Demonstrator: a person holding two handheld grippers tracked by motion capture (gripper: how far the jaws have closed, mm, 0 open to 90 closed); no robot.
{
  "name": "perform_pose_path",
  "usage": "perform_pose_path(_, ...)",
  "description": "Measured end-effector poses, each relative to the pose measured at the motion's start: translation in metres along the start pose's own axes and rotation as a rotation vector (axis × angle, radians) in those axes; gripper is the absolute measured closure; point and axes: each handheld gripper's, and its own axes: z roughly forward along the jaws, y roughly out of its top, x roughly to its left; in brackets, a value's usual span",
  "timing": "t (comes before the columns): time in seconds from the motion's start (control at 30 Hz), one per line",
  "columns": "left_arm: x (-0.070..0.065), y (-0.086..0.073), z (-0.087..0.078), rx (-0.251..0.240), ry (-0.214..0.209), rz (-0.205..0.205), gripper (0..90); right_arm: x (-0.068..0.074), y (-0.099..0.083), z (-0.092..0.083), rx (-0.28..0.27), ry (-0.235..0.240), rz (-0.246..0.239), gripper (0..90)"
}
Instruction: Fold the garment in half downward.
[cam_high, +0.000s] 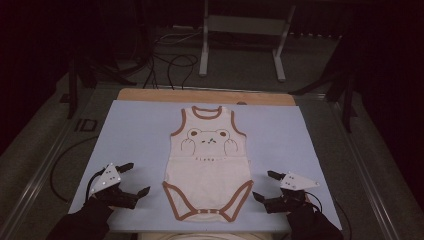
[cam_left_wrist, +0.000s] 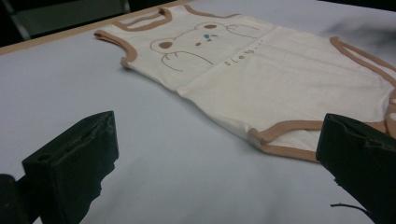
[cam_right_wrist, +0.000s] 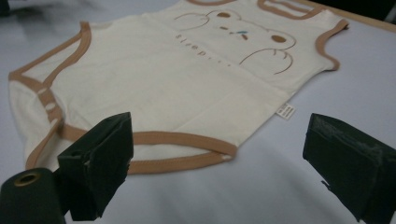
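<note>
Left hand pose: black-gloved left hand (cam_high: 82, 220) entering from the bottom edge of the high view, resting low over the near left part of the table, pointing forward and a little inward.
Right hand pose: black-gloved right hand (cam_high: 310, 220) entering from the bottom edge, low over the near right part of the table, pointing forward and inward.
Left gripper: black two-jaw left gripper (cam_high: 134, 178) with a grey three-cornered plate on top; jaws spread wide apart, nothing between them; bare cloth showing between the jaws in the left gripper view.
Right gripper: black two-jaw right gripper (cam_high: 265, 186) with a grey three-cornered plate on top; jaws spread wide apart, nothing held.
Count, garments: one cream sleeveless baby bodysuit with brown trim and a bear face print (cam_high: 209, 160).
Count, grippers: two, one per hand.
Count, covers: one pale blue rectangular table cloth (cam_high: 135, 135) over a wooden tabletop (cam_high: 150, 95).
Bodysuit position: flat and face up at the middle of the cloth, neck opening towards the far edge, crotch snaps towards the near edge.
Bodysuit relative to grippers: between the two grippers; left gripper just beside the left leg opening, not touching; right gripper just beside the right leg opening, not touching.
Small detail: white care label (cam_right_wrist: 285, 111) sticking out of the bodysuit's side seam, seen in the right gripper view.
</note>
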Motion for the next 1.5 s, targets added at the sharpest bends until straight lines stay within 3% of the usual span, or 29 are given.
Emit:
perform_pose_path(0.23,-0.001,0.001,0.001,-0.009,-0.029,0.005,0.1,0.003,0.003,-0.002,0.002,0.02,-0.016,8.5)
perform_pose_path(0.3,-0.004,0.002,0.002,0.004,-0.032,0.022,0.1,0.004,0.004,-0.002,-0.003,0.034,-0.011,8.5)
perform_pose_path(0.5,-0.005,0.005,0.001,-0.001,-0.053,0.025,0.1,0.005,0.009,-0.004,-0.019,0.05,0.016,8.5)
perform_pose_path(0.77,-0.009,0.013,0.0,-0.003,-0.072,0.034,0.1,0.009,0.02,-0.012,-0.043,0.001,0.009,8.5)
perform_pose_path(1.2,-0.008,0.037,-0.005,0.012,-0.11,0.012,0.1,0.009,0.05,-0.031,-0.077,-0.052,0.003,8.6)
perform_pose_path(1.5,-0.005,0.054,-0.009,0.005,-0.101,0.032,0.1,0.003,0.068,-0.033,-0.083,-0.07,-0.006,8.6)
